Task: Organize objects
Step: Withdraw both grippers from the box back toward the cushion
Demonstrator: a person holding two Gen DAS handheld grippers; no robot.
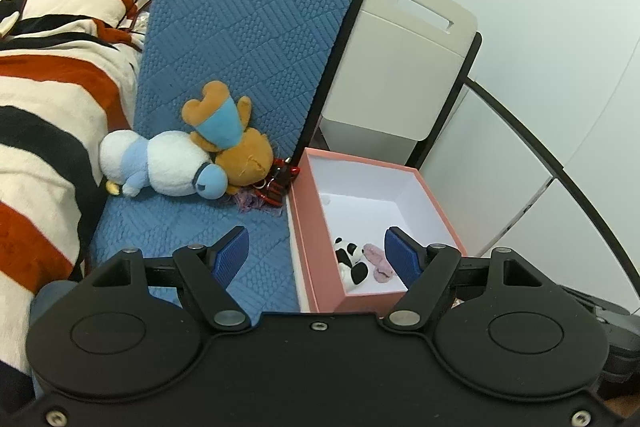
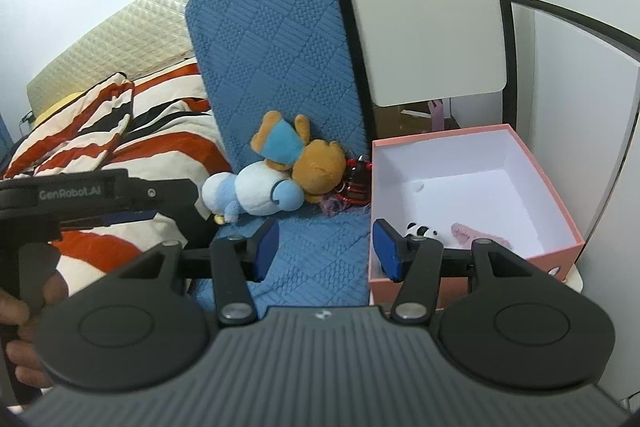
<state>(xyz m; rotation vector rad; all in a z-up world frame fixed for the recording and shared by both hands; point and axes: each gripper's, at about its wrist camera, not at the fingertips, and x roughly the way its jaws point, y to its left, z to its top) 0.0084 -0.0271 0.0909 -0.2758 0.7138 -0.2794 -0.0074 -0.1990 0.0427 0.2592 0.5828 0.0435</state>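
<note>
Two grippers face the same corner of a bed. Largest in view is the striped blanket (image 1: pixel 48 99), filling the left of the left wrist frame, with a blue quilted cushion (image 1: pixel 248 27) standing upright at centre and a pale grey bin (image 1: pixel 404 67) to its right.

Lower right of centre sits the pink box (image 1: pixel 320 227), open-topped and white inside, its long axis running away from the camera. It already holds a small panda toy (image 1: pixel 352 261) and a pink fuzzy item (image 1: pixel 380 263) at its near end.

Against the foot of the cushion lie a white and light-blue plush (image 1: pixel 168 167) and, leaning over it, a brown plush with a blue scarf (image 1: pixel 232 143). A small red and black trinket (image 1: pixel 280 183) and a purple tuft lie between them and the box.

The white plush stretches across the frame, up and left of the left gripper (image 1: pixel 316 255), which hangs with its jaws spread wide and empty, one blue pad over the cushion seat and one over the box. The right gripper (image 2: pixel 326 247) is likewise spread and empty. Judging by the right wrist view, the left one seems nearer the plush pile, so a reach forward and left would meet it.

"GenRobot.AI" can be read on the left gripper's body at the left edge of the right wrist view.
</note>
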